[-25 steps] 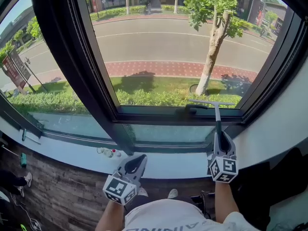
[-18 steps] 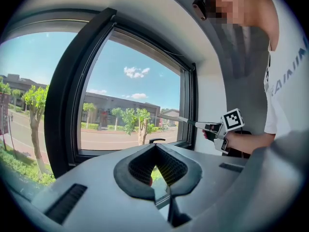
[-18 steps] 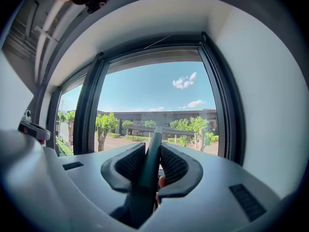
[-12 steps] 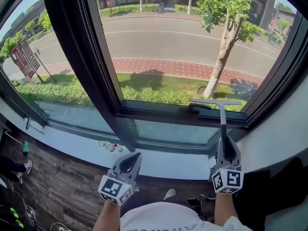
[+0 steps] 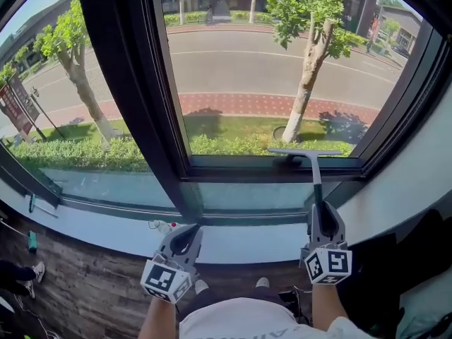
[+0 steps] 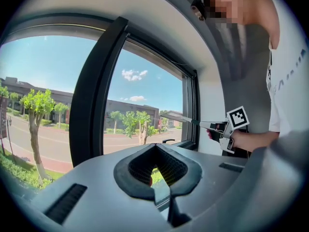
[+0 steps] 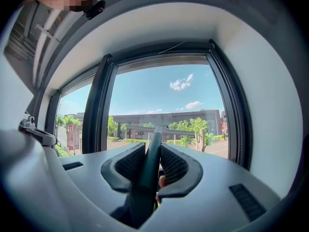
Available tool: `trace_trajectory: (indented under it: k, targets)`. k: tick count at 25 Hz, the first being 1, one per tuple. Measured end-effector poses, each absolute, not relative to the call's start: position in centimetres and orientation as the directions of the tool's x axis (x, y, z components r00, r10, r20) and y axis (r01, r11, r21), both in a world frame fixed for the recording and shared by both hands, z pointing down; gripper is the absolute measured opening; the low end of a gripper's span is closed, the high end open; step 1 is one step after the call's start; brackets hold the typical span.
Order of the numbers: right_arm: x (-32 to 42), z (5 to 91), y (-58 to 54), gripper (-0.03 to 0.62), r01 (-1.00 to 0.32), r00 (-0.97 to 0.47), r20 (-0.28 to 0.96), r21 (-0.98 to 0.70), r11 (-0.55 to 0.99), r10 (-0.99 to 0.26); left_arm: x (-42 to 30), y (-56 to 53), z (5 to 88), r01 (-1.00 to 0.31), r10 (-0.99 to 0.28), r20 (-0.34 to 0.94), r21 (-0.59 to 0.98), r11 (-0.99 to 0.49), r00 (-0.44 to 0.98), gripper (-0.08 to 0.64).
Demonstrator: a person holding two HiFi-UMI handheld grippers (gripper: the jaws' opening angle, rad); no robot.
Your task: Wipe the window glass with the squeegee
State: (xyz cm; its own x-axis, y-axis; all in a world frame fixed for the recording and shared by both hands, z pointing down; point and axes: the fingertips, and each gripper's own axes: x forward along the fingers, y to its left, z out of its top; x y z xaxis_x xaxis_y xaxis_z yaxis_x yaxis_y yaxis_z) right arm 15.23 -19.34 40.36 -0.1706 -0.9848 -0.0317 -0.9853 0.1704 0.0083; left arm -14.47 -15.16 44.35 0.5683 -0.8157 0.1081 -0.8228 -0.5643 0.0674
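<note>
Leftward went the view, a second tree (image 5: 70,48) entering at 10 o'clock, while the right gripper (image 5: 323,216) kept clamping the squeegee (image 5: 305,152), blade at the window glass's (image 5: 240,69) bottom edge around 1 o'clock, likely ending a stroke; the left gripper (image 5: 188,237) hung closed, empty.

Right gripper (image 5: 322,214) is reaching forward, jaws clamping down on the squeegee (image 5: 315,171) handle. Left gripper (image 5: 188,235) is hovering alongside, jaws pressing together, empty.

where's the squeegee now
Head view, right side: the squeegee sits in the right tool, its blade low at the window glass, by the bottom frame.
</note>
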Motion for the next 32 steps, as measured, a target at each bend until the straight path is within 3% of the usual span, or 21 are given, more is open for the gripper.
trace_trajectory:
  k: [11, 21, 26, 32]
  targets:
    - [5.6, 35.6, -19.0, 0.1, -0.997, -0.075, -0.138, 0.026, 0.072, -0.988, -24.4, -15.5, 45.0, -0.753, -0.744, 0.131, 0.034, -0.657, 0.655, 0.014]
    - [4.7, 12.5, -28.9, 0.1, -0.992, -0.066, -0.471, 0.128, 0.006, -0.88, -22.8, -15.0, 45.0, -0.706, -0.696, 0.12, 0.087, -0.703, 0.708, 0.015]
    - [4.6, 5.5, -32.7, 0.1, -0.99, -0.027, -0.488, 0.133, -0.043, -0.873, -21.3, -14.7, 44.6, -0.703, -0.694, 0.109, 0.082, -0.707, 0.711, 0.014]
    - [5.2, 5.3, -31.9, 0.1, -0.99, -0.071, -0.515, 0.144, -0.005, -0.855, -20.8, -14.6, 45.4, -0.71, -0.698, 0.127, 0.097, -0.698, 0.704, 0.015]
